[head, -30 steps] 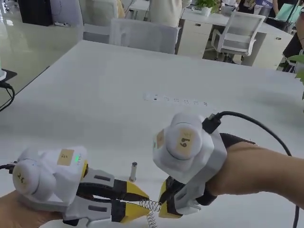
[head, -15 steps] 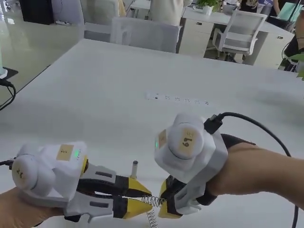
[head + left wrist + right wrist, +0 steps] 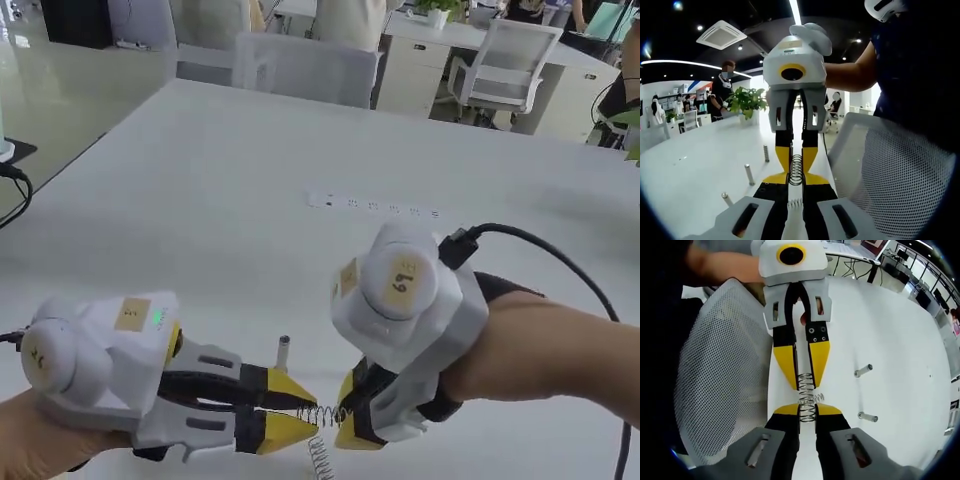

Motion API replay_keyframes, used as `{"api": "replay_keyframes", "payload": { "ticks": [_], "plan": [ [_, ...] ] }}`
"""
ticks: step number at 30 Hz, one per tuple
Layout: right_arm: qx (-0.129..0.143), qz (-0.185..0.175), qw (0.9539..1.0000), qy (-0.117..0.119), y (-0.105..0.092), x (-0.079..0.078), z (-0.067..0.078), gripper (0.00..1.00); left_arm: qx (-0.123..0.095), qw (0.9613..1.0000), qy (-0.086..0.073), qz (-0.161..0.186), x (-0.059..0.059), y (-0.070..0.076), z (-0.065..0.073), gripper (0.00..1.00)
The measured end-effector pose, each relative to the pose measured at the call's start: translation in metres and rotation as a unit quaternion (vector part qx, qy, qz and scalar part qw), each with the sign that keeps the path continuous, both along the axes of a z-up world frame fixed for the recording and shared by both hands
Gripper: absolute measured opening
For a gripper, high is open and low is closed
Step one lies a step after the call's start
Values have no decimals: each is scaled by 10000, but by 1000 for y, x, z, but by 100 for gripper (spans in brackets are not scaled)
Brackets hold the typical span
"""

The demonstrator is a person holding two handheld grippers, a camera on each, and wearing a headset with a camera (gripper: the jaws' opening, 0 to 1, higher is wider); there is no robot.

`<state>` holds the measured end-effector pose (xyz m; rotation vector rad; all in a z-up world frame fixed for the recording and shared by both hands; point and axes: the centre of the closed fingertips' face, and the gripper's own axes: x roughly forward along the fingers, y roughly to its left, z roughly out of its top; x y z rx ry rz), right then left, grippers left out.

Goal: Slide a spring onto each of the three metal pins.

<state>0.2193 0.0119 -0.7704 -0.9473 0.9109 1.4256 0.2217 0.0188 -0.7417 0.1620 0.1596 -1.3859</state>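
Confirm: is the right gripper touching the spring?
Touching. Right gripper view: the right gripper pinches the spring between its yellow tips.

Your thin coiled wire spring (image 3: 806, 397) glints like bare metal, as do the short silvery pins (image 3: 863, 371). The white tabletop (image 3: 250, 170) looks smooth and faintly glossy.
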Motion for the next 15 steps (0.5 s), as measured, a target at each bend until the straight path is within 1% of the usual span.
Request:
{"api": "replay_keyframes", "payload": {
  "ticks": [6, 12, 15],
  "plan": [
    [90, -3, 10000, 25, 4, -2, 10, 8, 70, 10000, -19, 5, 0, 1, -3, 2],
    [129, -54, 9999, 20, 8, -1, 16, 8, 40, 10000, -12, 31, 0, 2, -2, 2],
    [170, -86, 9998, 40, 10, -2, 19, 8, 58, 10000, -16, 24, 0, 2, -3, 2]
  ]
}}
